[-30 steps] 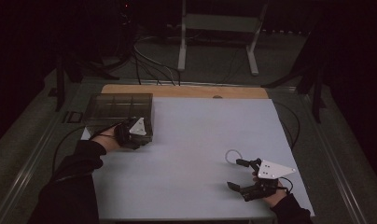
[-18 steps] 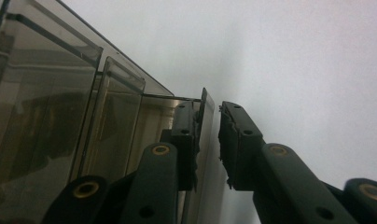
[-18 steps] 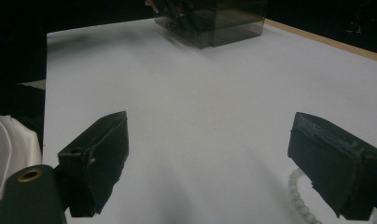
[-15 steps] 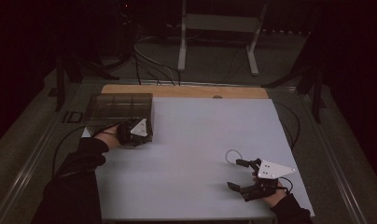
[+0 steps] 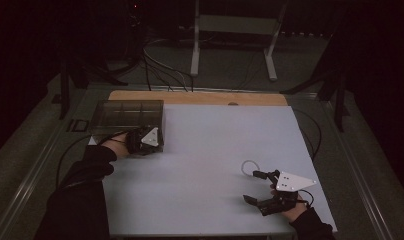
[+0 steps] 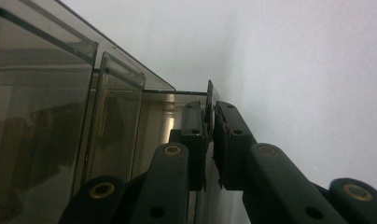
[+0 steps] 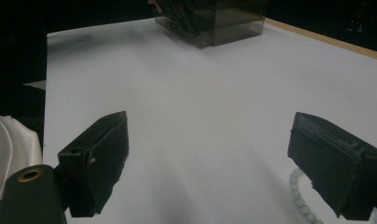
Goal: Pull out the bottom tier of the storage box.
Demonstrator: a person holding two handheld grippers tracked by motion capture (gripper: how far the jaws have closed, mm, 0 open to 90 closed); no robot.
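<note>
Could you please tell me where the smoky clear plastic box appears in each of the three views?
High view: the box sits at the table's far left, the left gripper at its near right corner.
Left gripper view: the box is in the left half, its wall pinched between the jaws.
Right gripper view: the box is at top centre, far off.
Shared landmark: the white table.

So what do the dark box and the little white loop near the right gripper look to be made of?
The box looks like smoke-tinted clear plastic: glossy, with its inner dividers visible through the walls. The left gripper has its jaws shut on one thin wall. The white loop appears to be a string of small pale beads, perhaps plastic or pearl-like; too dim to say.
</note>
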